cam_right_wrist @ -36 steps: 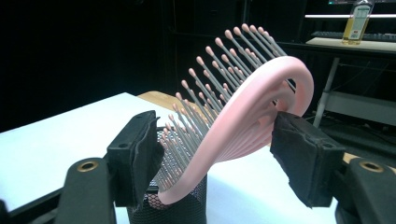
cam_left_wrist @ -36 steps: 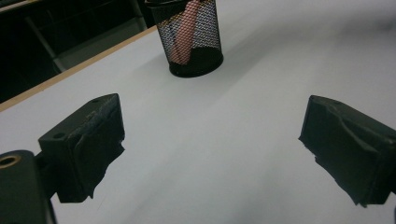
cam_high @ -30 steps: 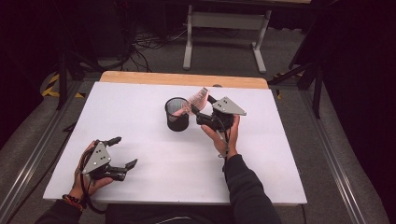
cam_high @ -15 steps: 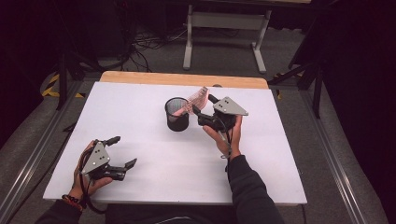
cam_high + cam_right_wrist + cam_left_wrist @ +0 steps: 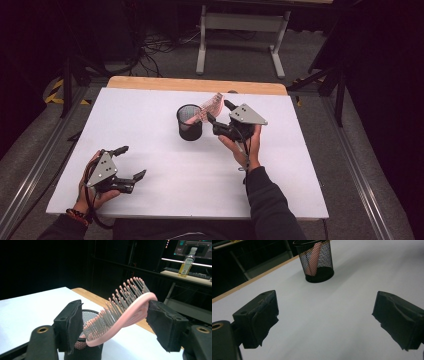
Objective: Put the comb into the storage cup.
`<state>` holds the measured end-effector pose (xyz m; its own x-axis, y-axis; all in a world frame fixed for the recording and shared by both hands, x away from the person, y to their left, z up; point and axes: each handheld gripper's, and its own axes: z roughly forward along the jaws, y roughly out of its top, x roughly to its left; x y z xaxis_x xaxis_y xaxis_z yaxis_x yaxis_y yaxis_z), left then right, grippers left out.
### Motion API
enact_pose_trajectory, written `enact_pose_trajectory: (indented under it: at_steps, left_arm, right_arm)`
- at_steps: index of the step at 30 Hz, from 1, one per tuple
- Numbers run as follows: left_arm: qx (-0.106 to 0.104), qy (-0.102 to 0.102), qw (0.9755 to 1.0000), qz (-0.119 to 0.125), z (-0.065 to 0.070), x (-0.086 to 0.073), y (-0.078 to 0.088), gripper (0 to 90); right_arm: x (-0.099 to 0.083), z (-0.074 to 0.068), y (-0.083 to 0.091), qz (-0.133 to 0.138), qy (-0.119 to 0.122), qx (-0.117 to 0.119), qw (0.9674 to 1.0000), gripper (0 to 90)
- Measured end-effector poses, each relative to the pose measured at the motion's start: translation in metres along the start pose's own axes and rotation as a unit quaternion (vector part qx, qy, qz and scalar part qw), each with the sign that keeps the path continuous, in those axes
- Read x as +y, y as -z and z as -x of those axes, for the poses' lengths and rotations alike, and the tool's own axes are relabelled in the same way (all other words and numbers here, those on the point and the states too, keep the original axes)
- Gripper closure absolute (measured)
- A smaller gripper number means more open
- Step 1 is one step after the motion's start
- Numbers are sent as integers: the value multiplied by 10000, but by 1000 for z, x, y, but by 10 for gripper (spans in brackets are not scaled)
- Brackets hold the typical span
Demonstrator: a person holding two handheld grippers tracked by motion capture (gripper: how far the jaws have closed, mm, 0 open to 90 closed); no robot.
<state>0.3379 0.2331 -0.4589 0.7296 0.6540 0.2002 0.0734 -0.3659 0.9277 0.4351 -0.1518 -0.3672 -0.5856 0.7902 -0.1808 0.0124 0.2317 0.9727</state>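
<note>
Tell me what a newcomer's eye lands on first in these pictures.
First, the pink hairbrush with grey bristles, standing tilted in the black mesh cup near the middle of the white table, handle end down inside the cup. The right gripper has its jaws on either side of the brush head, not visibly clamped on it. The left gripper rests open at the table's near left corner, holding nothing.
</note>
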Motion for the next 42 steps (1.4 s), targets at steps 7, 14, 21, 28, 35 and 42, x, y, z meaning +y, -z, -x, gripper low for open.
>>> enact_pose_trajectory:
  at_steps: [7,14,21,28,35,42]
  left_arm:
    - [-14,-3,10000,3,0,0,0,74]
    - [-21,-19,10000,22,0,0,1,76]
    - [-41,-20,10000,42,1,1,1,77]
    - [-55,-12,10000,11,0,0,1,76]
    - [-52,-21,10000,7,0,1,1,76]
    - [-38,12,10000,22,0,1,1,77]
  right_arm:
    - [3,0,4,-3,124,33,9999,262]
    - [6,-3,6,-19,242,59,9997,253]
    - [8,-4,8,-46,357,66,9993,247]
    - [8,-6,11,-66,361,138,9992,242]
    - [9,-10,14,-64,455,126,9989,225]
    - [7,-14,17,-84,562,126,9983,210]
